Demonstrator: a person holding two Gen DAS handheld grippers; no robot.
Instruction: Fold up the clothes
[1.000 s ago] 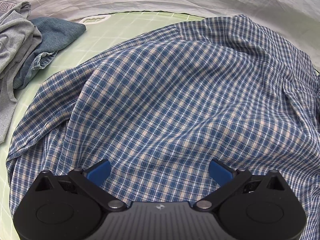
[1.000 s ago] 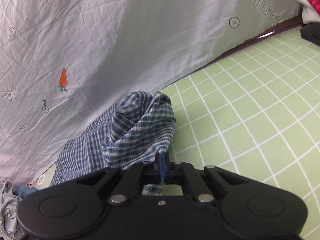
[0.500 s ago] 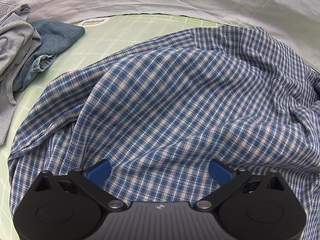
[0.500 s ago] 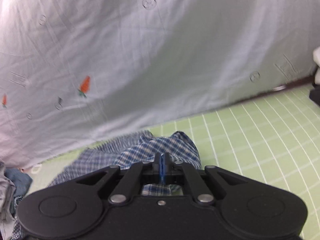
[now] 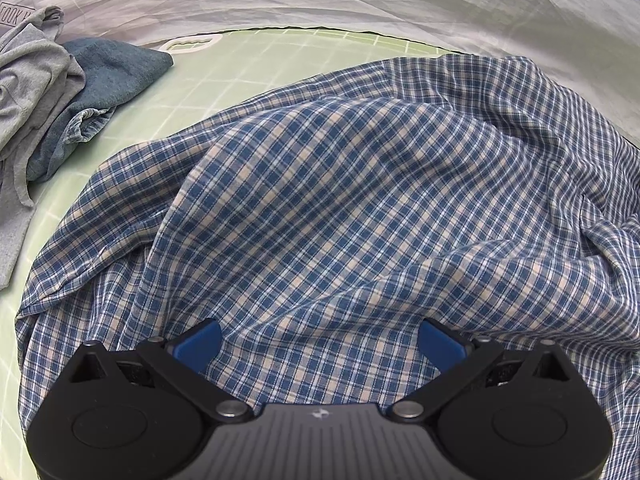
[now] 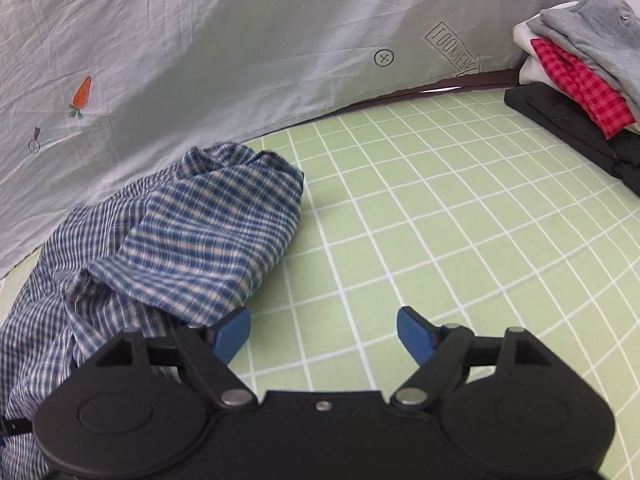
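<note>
A blue and cream checked shirt (image 5: 340,208) lies rumpled on the green grid mat (image 5: 240,68) and fills most of the left wrist view. My left gripper (image 5: 320,344) is open and empty just above the shirt's near part. In the right wrist view the shirt (image 6: 192,232) lies bunched at the left, one end folded over itself. My right gripper (image 6: 324,330) is open and empty above the mat (image 6: 460,220), its left fingertip (image 6: 232,330) next to the shirt's edge.
A grey garment (image 5: 28,92) and a blue denim piece (image 5: 100,84) lie in a heap at the far left. A stack of folded clothes (image 6: 580,68) on a black item stands at the far right. A pale printed sheet (image 6: 240,40) hangs behind the mat.
My right gripper was shut on the shirt's end and carried it over; now it has opened and let go, and the end lies folded on the shirt. The left gripper stayed open above the shirt.
</note>
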